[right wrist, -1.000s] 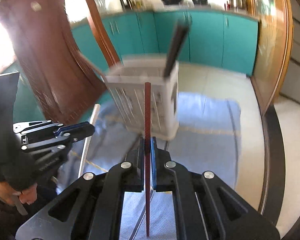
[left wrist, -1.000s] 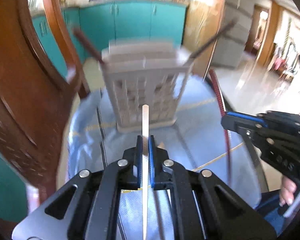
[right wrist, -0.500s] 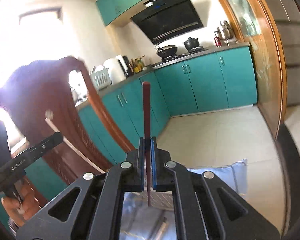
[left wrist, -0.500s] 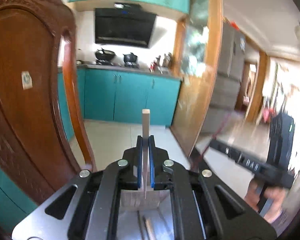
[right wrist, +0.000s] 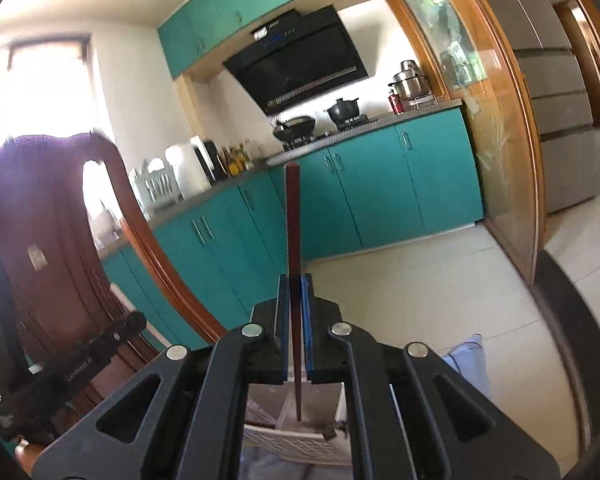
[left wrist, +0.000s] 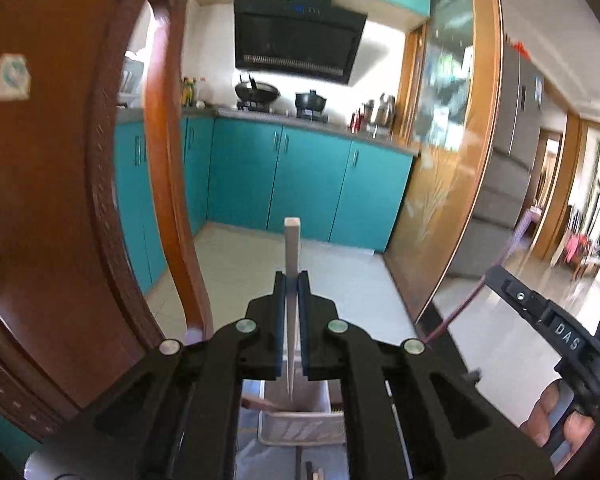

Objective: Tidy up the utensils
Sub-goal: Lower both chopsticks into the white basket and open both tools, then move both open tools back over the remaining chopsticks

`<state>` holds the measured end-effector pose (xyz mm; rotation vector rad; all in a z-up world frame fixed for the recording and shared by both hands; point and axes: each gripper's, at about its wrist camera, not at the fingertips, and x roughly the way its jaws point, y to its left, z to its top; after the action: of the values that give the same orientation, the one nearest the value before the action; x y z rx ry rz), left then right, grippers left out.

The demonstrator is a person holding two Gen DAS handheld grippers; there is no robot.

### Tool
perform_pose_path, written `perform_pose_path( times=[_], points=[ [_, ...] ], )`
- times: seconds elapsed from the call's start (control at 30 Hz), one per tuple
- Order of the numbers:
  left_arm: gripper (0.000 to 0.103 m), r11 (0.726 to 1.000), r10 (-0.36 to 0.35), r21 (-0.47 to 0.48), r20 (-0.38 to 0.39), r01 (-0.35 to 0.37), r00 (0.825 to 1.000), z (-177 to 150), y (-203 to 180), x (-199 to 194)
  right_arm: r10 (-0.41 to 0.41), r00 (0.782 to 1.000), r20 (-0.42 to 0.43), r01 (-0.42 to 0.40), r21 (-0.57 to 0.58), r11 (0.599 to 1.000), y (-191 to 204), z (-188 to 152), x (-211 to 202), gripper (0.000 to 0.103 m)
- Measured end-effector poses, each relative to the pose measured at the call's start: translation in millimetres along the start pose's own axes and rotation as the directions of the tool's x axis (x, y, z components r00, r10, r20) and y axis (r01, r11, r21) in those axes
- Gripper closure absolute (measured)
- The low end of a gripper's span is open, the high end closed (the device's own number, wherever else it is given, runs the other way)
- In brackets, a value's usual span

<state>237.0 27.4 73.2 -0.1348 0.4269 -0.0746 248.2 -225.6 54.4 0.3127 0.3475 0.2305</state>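
My left gripper [left wrist: 291, 280] is shut on a pale chopstick [left wrist: 292, 248] held upright, its thin tip pointing down over the white lattice utensil basket [left wrist: 300, 428] below the fingers. My right gripper [right wrist: 296, 282] is shut on a dark red chopstick [right wrist: 293, 220], also upright, its lower tip above the white basket [right wrist: 300, 440]. The right gripper shows in the left wrist view [left wrist: 548, 320], and the left gripper shows in the right wrist view [right wrist: 80, 360]. A brown utensil [left wrist: 256, 403] leans in the basket.
A carved wooden chair back [left wrist: 60, 200] stands close on the left. A blue cloth [right wrist: 466, 360] covers the table under the basket. Teal kitchen cabinets [left wrist: 312, 184] and a wooden door frame [left wrist: 472, 160] lie beyond.
Both grippers have risen and tilted up over the basket with their chopsticks turned upright. The basket has dropped from the middle of each view to below the fingers.
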Motion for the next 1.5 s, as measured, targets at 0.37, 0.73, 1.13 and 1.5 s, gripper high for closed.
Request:
perform_pose_path(
  times=[0.37,0.73,1.13,1.5],
  points=[
    [0.096,0.998,0.033,0.057,-0.020,-0.032,0.999,-21.7,-12.9,2.2,-0.051,0.999,0.002,0.050,-0.154,0.987,18.1,-27.8,-7.6,0.082],
    [0.084,0.992,0.080,0.080,0.166,-0.094,0.983,-43.1,-20.2,-48.1,0.170,0.983,-0.069,-0.182,-0.265,0.947,22.2,-81.8,-85.1,0.068],
    [0.079,0.980,0.157,0.124,-0.029,-0.152,0.987,-134.6,-1.2,-18.7,-0.148,0.675,-0.723,-0.094,-0.283,0.955,1.1,-241.3,38.5,0.068],
    [0.065,0.984,0.178,0.051,-0.176,-0.171,0.968,-160.9,31.0,-5.3,-0.152,0.691,-0.706,0.042,-0.171,0.984,-3.6,-242.5,63.8,0.081]
  ],
)
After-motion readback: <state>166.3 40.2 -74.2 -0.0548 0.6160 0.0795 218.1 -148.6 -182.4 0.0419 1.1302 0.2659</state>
